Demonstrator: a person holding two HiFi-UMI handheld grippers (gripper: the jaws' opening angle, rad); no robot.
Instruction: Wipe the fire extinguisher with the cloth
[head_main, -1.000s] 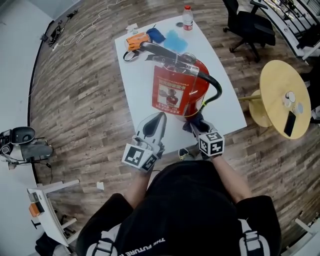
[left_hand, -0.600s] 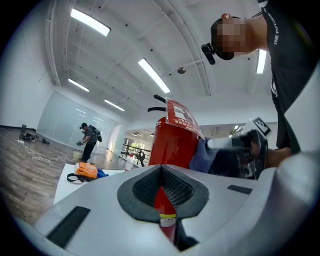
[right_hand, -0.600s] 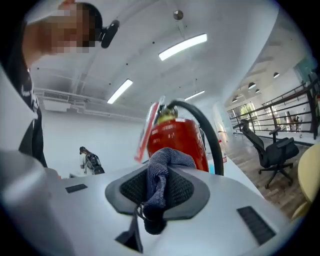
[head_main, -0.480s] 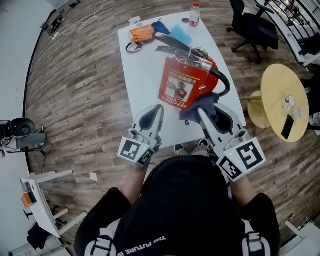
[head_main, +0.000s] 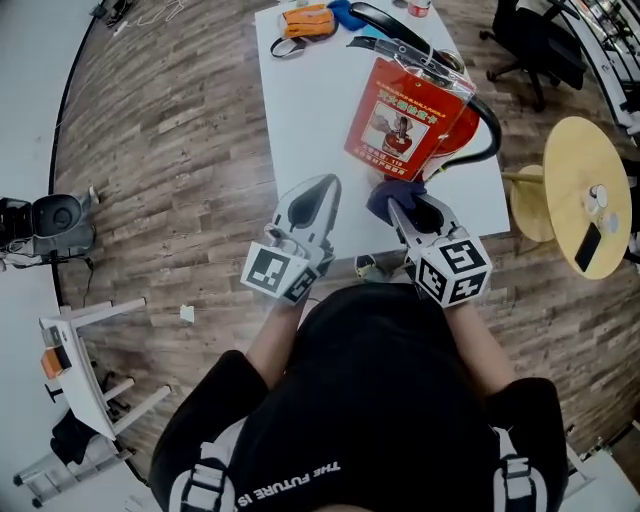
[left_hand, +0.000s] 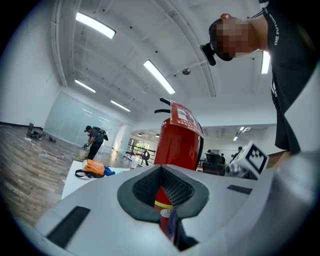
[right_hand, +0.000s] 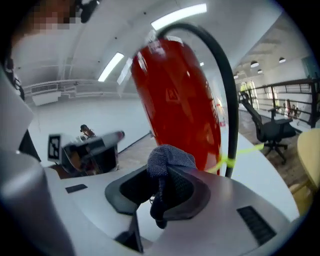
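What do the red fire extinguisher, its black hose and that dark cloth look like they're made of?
Fire extinguisher: likely painted metal. Its red body is smooth and glossy and shows pale highlights.
Hose: probably rubber or flexible plastic. It is matte black and bends in a smooth arc.
Cloth: soft woven or knitted fabric, dark blue-grey. It shows a fine textured weave and is bunched into folds.

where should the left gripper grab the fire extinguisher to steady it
Probably the black handle at the top of the fire extinguisher: it's a slim bar a gripper can close around, while the red body looks too wide. It stands upright, so bring the left gripper in level from the left; the hose and the cloth in the right gripper take up the right side.
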